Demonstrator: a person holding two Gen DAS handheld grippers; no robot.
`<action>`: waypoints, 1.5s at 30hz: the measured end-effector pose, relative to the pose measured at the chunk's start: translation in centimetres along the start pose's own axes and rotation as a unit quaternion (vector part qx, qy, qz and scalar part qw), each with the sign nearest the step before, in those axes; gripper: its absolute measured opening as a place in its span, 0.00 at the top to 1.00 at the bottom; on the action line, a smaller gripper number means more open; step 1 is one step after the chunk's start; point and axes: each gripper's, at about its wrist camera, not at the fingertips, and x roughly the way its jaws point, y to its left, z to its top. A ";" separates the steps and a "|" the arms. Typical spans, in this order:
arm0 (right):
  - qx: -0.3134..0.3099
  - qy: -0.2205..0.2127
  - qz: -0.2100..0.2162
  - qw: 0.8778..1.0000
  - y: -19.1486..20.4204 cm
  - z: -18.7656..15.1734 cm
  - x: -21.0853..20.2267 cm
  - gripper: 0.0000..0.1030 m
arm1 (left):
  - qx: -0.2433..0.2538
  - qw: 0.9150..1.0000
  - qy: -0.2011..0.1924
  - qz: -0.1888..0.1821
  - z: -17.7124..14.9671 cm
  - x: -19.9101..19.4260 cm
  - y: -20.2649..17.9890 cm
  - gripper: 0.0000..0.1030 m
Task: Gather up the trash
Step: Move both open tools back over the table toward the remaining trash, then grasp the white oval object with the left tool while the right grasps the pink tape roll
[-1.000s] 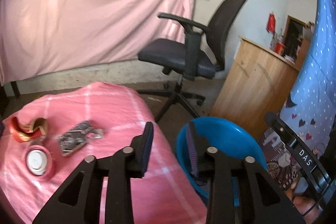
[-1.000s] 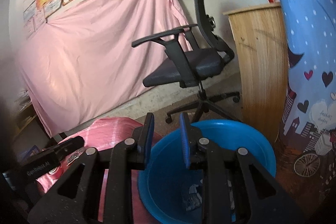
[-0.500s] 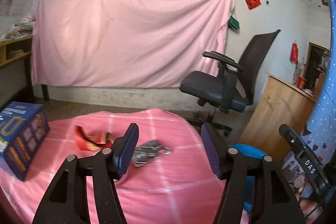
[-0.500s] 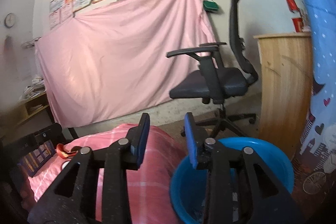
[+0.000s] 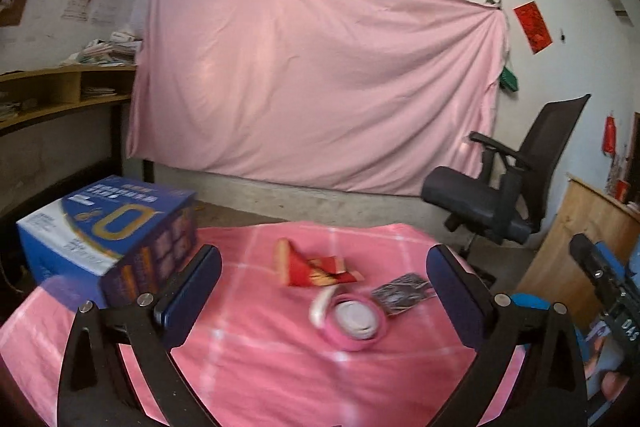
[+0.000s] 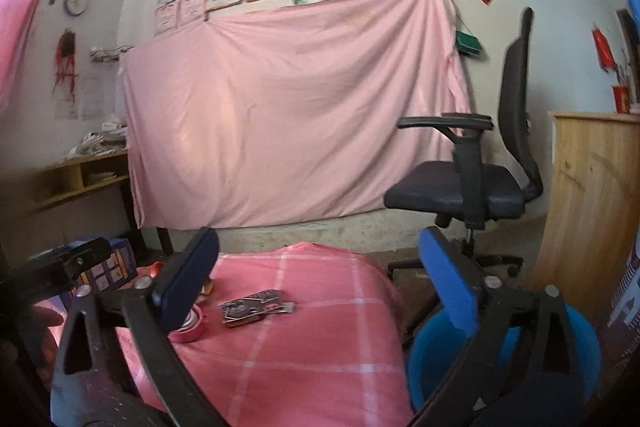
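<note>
On the pink checked tablecloth (image 5: 260,379) lie a crumpled red wrapper (image 5: 316,269), a pink round tub with a white lid (image 5: 354,321) and a dark printed wrapper (image 5: 404,293). My left gripper (image 5: 324,267) hovers in front of them, its jaws opening wide with nothing between them. My right gripper (image 6: 318,251) is also opening and empty, near the table's right edge. Beyond it lie the dark wrapper (image 6: 256,307) and the pink tub (image 6: 188,329). The blue basin (image 6: 436,363) stands on the floor at the right, partly hidden behind the right finger.
A blue carton (image 5: 108,227) stands on the table's left side. A black office chair (image 6: 468,187) and a wooden cabinet (image 6: 592,203) stand right of the table. A pink sheet (image 5: 312,83) hangs on the back wall, and shelves (image 5: 60,95) line the left wall.
Both grippers swung left, away from the blue basin and toward the table, and their jaws went from nearly closed to wide. The blue carton came into the left wrist view.
</note>
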 end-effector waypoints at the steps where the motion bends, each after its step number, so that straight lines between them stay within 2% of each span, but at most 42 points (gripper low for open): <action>1: -0.006 0.000 0.003 1.000 0.4 -0.1 0.1 0.00 | 0.000 1.000 0.000 0.004 -0.2 -0.1 0.6 0.03; 9: -0.033 0.050 0.017 0.998 2.4 -1.4 2.9 0.00 | 0.003 1.000 0.026 0.010 -1.5 0.3 2.9 0.03; 19: -0.036 0.125 0.018 0.991 2.6 -3.0 5.9 0.00 | 0.005 0.995 0.092 -0.026 -1.7 3.5 3.1 0.04; 21: -0.035 0.139 0.018 0.990 2.6 -3.2 6.6 0.00 | -0.001 0.994 0.103 -0.038 -1.7 4.1 3.2 0.11; 23: -0.035 0.153 0.021 0.987 2.6 -3.3 7.5 0.00 | -0.003 0.991 0.121 -0.049 -1.7 4.9 3.2 0.26; 26: -0.034 0.177 0.028 0.983 2.7 -3.7 8.8 0.00 | -0.008 0.986 0.154 -0.062 -1.8 6.4 3.2 0.43; 28: -0.034 0.199 0.032 0.979 2.9 -4.0 10.1 0.00 | -0.017 0.983 0.170 -0.065 -1.8 7.2 3.4 0.51; 31: -0.028 0.232 0.042 0.972 3.2 -4.5 12.1 0.07 | -0.028 0.979 0.191 -0.063 -1.6 8.5 3.6 0.60; 34: -0.014 0.262 0.051 0.964 3.3 -5.1 13.8 0.11 | -0.036 0.975 0.208 -0.066 -1.5 9.8 3.8 0.65; 38: 0.005 0.300 0.064 0.952 3.1 -5.8 15.8 0.12 | -0.041 0.971 0.221 -0.081 -1.4 10.6 3.9 0.65; 41: 0.024 0.338 0.082 0.937 2.7 -6.8 17.1 0.13 | -0.037 0.969 0.226 -0.092 -1.3 10.8 3.8 0.65; 42: 0.029 0.339 0.085 0.936 2.5 -6.8 17.1 0.14 | -0.035 0.968 0.228 -0.096 -1.3 10.9 3.7 0.65; 44: 0.036 0.335 0.090 0.937 2.2 -6.7 16.7 0.18 | -0.031 0.967 0.232 -0.104 -1.3 11.2 3.4 0.65; 45: 0.040 0.336 0.094 0.936 2.0 -6.8 16.6 0.25 | -0.029 0.965 0.235 -0.109 -1.3 11.3 3.3 0.65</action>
